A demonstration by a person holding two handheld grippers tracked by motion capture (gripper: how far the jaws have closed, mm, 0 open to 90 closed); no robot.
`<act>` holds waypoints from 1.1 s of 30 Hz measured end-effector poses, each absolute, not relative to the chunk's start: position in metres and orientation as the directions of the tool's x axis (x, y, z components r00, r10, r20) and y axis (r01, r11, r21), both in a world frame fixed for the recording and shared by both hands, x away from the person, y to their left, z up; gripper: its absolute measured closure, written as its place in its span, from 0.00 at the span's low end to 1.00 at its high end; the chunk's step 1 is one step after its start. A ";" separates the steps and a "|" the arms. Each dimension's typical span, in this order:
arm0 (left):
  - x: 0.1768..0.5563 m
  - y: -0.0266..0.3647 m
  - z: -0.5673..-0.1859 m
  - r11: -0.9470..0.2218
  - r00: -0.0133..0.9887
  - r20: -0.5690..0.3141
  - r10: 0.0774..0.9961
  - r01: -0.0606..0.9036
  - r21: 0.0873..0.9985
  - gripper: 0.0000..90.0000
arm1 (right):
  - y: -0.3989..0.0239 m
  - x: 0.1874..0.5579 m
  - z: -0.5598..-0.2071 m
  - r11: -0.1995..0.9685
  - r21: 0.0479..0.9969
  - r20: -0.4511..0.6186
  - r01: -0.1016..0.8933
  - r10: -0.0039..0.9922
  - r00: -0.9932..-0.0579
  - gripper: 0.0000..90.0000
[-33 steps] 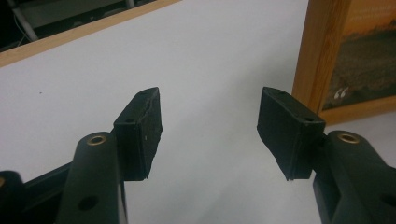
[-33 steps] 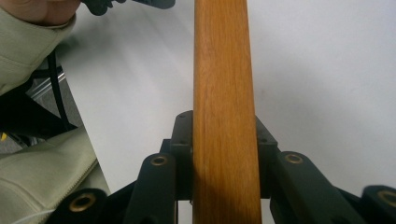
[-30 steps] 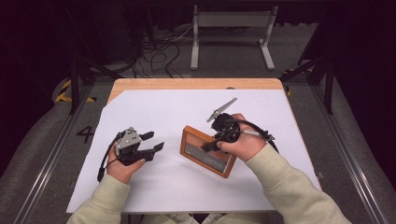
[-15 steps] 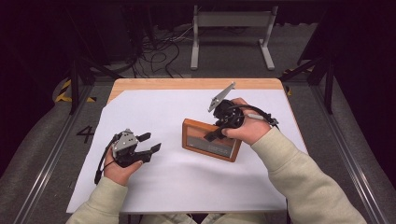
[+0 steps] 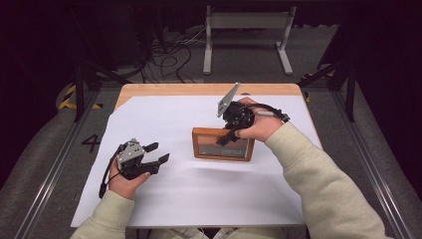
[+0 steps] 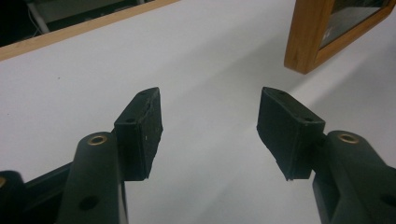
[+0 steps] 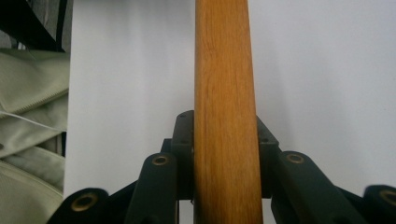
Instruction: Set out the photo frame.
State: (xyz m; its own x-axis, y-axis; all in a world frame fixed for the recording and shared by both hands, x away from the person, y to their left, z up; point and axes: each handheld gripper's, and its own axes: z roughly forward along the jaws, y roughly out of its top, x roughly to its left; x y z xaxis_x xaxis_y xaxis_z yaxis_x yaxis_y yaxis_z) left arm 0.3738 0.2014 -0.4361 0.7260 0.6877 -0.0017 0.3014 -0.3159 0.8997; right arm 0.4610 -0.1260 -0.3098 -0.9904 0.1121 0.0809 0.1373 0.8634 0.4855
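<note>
Right claw (image 5: pixel 230 133) clamped on the far rail of the wooden picture frame (image 5: pixel 222 147), lying near the middle of the table (image 5: pixel 199 90), nearer its right edge. Left claw (image 5: pixel 155 153) spread, nothing between the pads, hovering near the left edge, well apart from the frame.

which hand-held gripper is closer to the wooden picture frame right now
The right. The right hand-held gripper is shut on the edge of the rectangular wooden picture frame, while the left hand-held gripper hovers open over the white table cover, apart from the frame's left end.
</note>
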 end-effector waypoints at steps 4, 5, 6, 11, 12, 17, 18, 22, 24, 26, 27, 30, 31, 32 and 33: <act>0.375 0.201 -0.437 -0.318 0.727 -0.001 0.687 0.303 0.898 0.45 | -0.125 0.467 -0.319 0.869 0.483 0.098 0.110 0.072 -0.993 0.79; 0.375 0.201 -0.437 -0.318 0.727 -0.001 0.687 0.303 0.898 0.45 | -0.125 0.467 -0.319 0.869 0.483 0.098 0.110 0.072 -0.993 0.79; 0.375 0.201 -0.437 -0.318 0.727 -0.003 0.687 0.304 0.898 0.45 | -0.124 0.469 -0.322 0.869 0.483 0.112 0.103 0.055 -0.992 0.79; 0.375 0.200 -0.437 -0.316 0.729 -0.006 0.685 0.305 0.899 0.45 | -0.124 0.473 -0.331 0.870 0.482 0.119 0.102 0.051 -0.992 0.79; 0.375 0.200 -0.437 -0.316 0.729 -0.006 0.685 0.304 0.899 0.45 | -0.124 0.475 -0.334 0.872 0.479 0.123 0.100 0.046 -0.991 0.79; 0.375 0.201 -0.437 -0.313 0.728 -0.008 0.685 0.304 0.900 0.45 | -0.127 0.482 -0.343 0.868 0.483 0.131 0.120 0.064 -0.989 0.79; 0.375 0.201 -0.437 -0.313 0.728 -0.008 0.686 0.305 0.900 0.45 | -0.127 0.483 -0.344 0.867 0.484 0.134 0.118 0.059 -0.989 0.79; 0.376 0.200 -0.437 -0.318 0.730 -0.004 0.684 0.302 0.899 0.45 | -0.130 0.485 -0.352 0.862 0.489 0.151 0.130 0.063 -0.987 0.79; 0.376 0.200 -0.437 -0.317 0.730 -0.004 0.683 0.301 0.899 0.45 | -0.131 0.486 -0.354 0.862 0.488 0.153 0.138 0.071 -0.986 0.79; 0.376 0.200 -0.438 -0.317 0.730 -0.005 0.683 0.302 0.899 0.45 | -0.131 0.487 -0.355 0.861 0.490 0.154 0.136 0.068 -0.986 0.79; 0.376 0.200 -0.438 -0.316 0.730 -0.005 0.683 0.302 0.899 0.45 | -0.132 0.487 -0.356 0.859 0.493 0.154 0.139 0.071 -0.986 0.78; 0.376 0.200 -0.438 -0.317 0.731 -0.004 0.682 0.301 0.899 0.45 | -0.133 0.489 -0.361 0.858 0.490 0.162 0.153 0.083 -0.983 0.78; 0.376 0.200 -0.438 -0.317 0.732 -0.005 0.682 0.301 0.899 0.45 | -0.133 0.489 -0.361 0.857 0.493 0.163 0.150 0.078 -0.983 0.78; 0.376 0.200 -0.438 -0.317 0.732 -0.005 0.682 0.301 0.899 0.45 | -0.133 0.490 -0.361 0.857 0.493 0.165 0.147 0.074 -0.984 0.78; 0.376 0.200 -0.438 -0.315 0.731 -0.008 0.682 0.304 0.899 0.45 | -0.134 0.490 -0.361 0.860 0.492 0.157 0.134 0.064 -0.986 0.78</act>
